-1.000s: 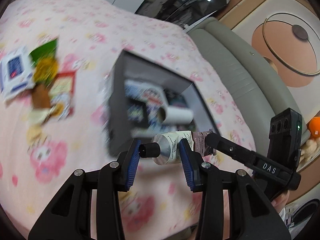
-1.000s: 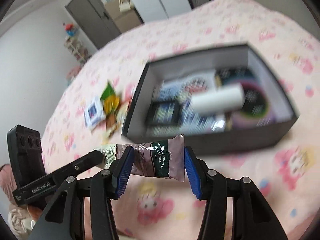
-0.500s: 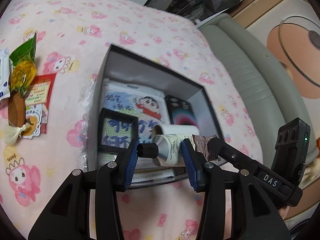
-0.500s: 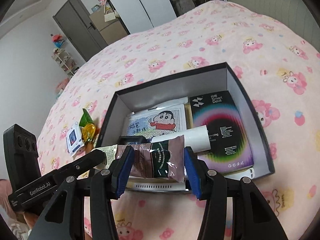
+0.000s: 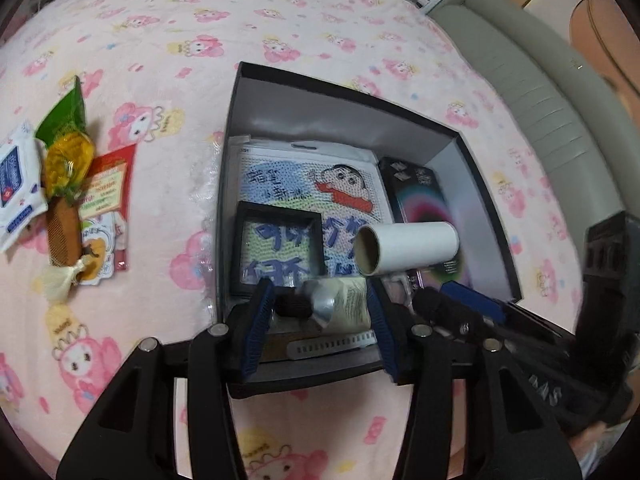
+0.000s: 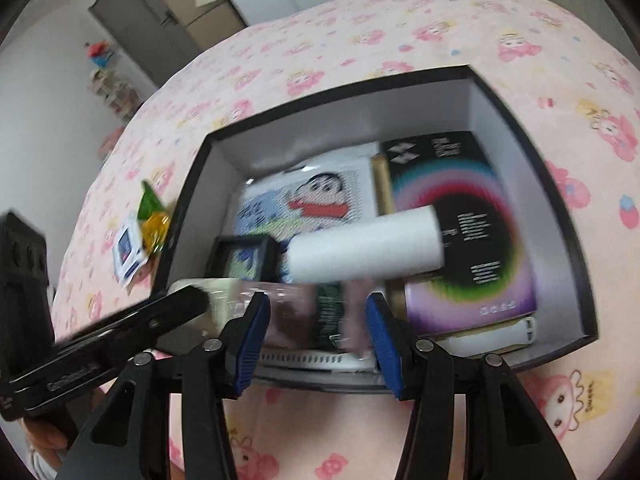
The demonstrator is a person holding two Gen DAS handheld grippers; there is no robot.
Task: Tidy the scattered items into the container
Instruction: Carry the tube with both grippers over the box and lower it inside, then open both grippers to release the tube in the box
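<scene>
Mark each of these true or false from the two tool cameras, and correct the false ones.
1. The tube lies between the fingers of both tools, over the box. True.
2. The box holds nothing yet. False: a white roll, a cartoon picture pack and a dark rainbow-print carton lie in it.
3. The snack packets are left of the box on the pink blanket. True.
4. The white roll stands upright. False: it lies on its side.
5. The tube's cap end is at the right tool. False: it sits at the left tool.
</scene>
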